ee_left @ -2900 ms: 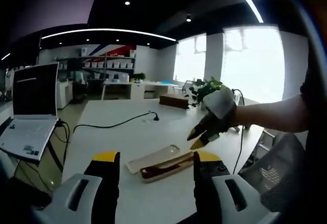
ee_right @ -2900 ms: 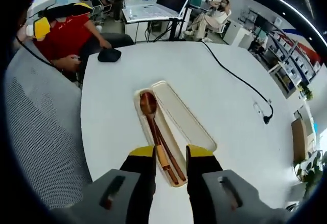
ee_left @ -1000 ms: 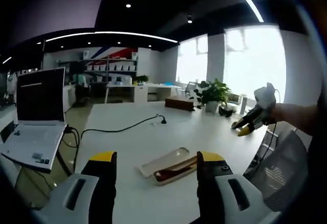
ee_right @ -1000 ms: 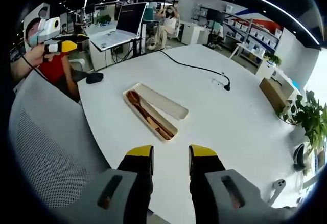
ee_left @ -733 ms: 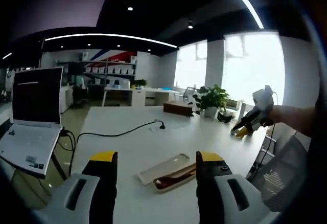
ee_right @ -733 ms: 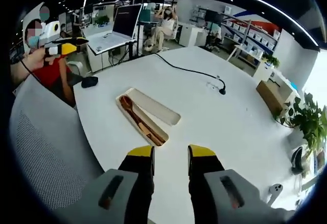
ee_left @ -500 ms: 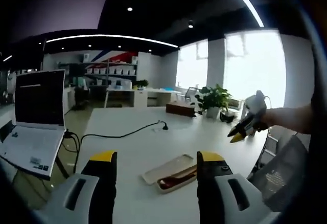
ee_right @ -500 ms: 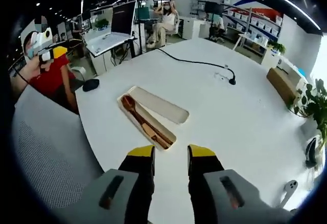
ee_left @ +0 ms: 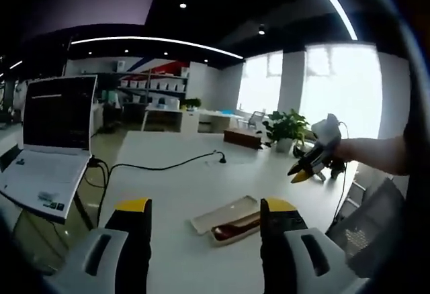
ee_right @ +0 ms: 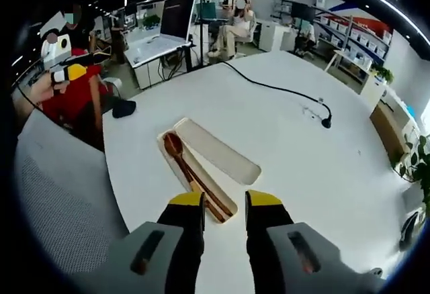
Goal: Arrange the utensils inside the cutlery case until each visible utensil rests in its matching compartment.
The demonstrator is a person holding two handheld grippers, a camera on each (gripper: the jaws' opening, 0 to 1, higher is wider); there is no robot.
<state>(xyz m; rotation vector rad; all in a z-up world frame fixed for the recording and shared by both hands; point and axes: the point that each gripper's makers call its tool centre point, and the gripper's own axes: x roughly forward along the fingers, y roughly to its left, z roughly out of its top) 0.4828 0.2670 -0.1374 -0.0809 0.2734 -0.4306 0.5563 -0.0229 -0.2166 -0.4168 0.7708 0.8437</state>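
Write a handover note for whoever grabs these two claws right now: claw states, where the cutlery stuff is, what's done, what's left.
Left claw: open, holding nothing, held above the white table.
Right claw: open, holding nothing, above the near end of the cutlery case.
The case lies open on the table, its lid alongside it.
Wooden spoon and chopsticks lie inside the case.
Done: the utensils appear to be in place.
Left: check each sits in its matching compartment; dividers are too small to make out.

Each gripper (ee_left: 205, 213) (ee_right: 225, 207) has grey moulded housings with slotted tops — black jaws capped with yellow tips.
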